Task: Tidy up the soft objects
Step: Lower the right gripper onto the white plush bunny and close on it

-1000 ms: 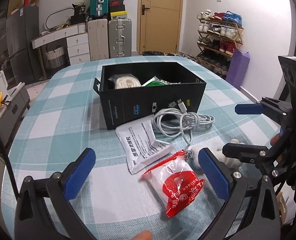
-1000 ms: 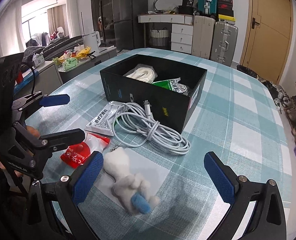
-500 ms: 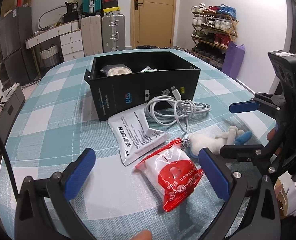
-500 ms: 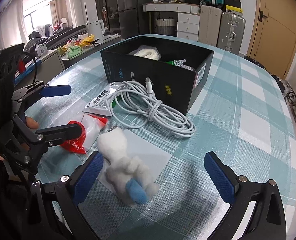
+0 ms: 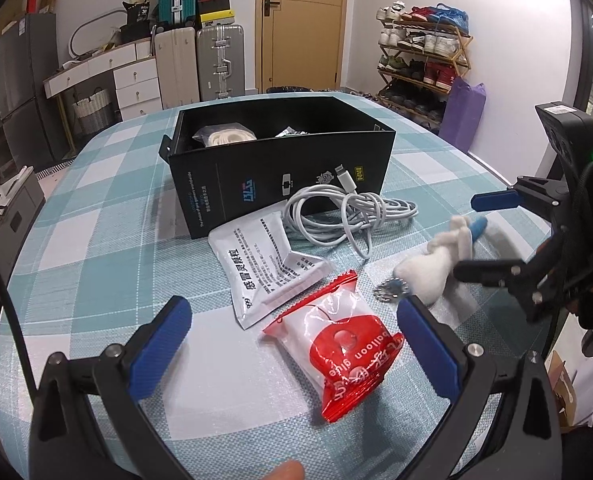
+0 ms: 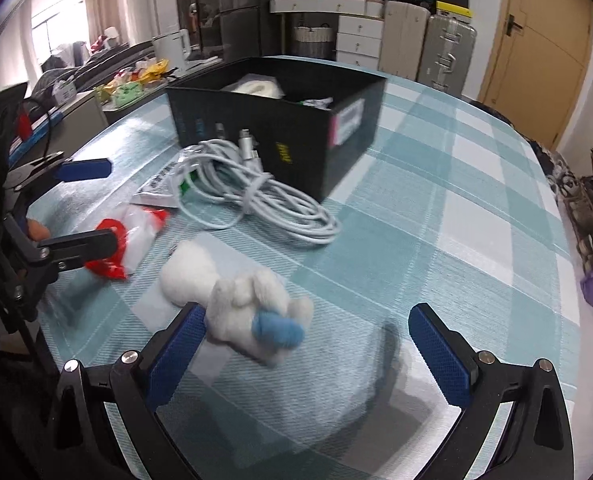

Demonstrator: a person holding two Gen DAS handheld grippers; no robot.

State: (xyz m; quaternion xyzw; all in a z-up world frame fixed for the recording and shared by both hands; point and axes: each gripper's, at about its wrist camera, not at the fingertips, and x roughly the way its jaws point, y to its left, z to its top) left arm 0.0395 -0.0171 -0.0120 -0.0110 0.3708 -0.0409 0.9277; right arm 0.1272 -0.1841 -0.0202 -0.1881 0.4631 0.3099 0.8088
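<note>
Two items already lie inside the black cardboard box point(image 5: 280, 172) at 12 o'clock on the checked worktop point(image 5: 96, 240); four wait outside. From the left: white printed sachet point(image 5: 264, 264), red-and-clear balloon-glue packet point(image 5: 336, 344), coiled white cable point(image 5: 344, 216), white plush toy with blue tip point(image 6: 240, 304), long axis 10-to-4 o'clock in the right view, blue tip towards 4. Left tongs point(image 5: 296, 344) and right tongs point(image 6: 308, 344) gape wide, empty, the right ones straddling the plush

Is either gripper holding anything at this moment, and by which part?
Nothing is held. The left gripper stands open over the red packet; the right gripper is open around the white plush toy.
</note>
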